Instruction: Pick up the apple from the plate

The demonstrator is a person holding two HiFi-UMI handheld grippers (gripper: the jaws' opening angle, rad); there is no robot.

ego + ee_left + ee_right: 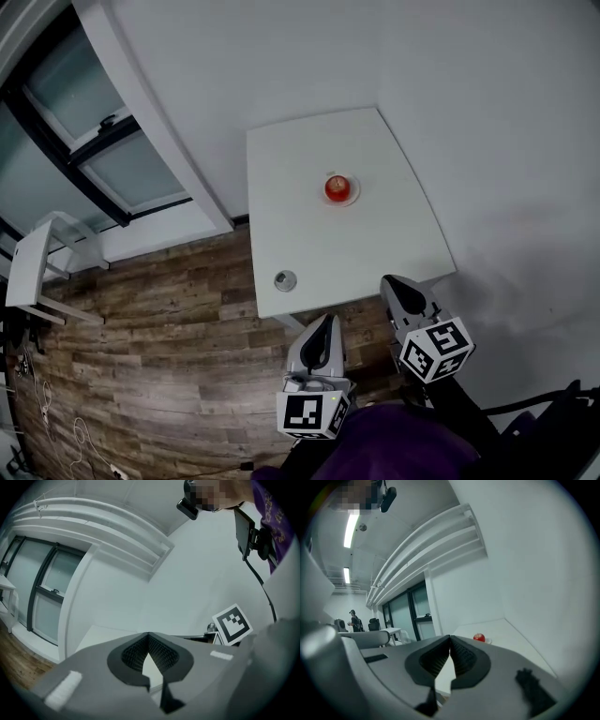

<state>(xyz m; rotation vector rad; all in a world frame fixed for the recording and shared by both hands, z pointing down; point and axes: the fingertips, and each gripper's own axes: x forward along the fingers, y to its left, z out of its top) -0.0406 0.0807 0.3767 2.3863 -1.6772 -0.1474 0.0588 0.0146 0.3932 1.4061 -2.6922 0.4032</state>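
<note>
Jaws on both of my grippers are sitting closed, tip against tip, with nothing between them; this is showing on the left gripper (148,635) and on the right gripper (450,637) alike. I am holding both short of the near edge of the white table (309,246), well apart from the work. The apple (338,187) is resting on a small plate (355,198) toward the far right part of the tabletop, and the right gripper view is looking almost straight at it. A small round metal object (285,279) is lying near the front left edge, out of the way. I am judging the apple to be firm, fairly light, smooth-skinned and prone to rolling. I am therefore planning to open the right jaws wide and take it across its widest middle, pads on opposite sides, with moderate pressure to avoid bruising. The plate is looking light and may be sliding if nudged.
</note>
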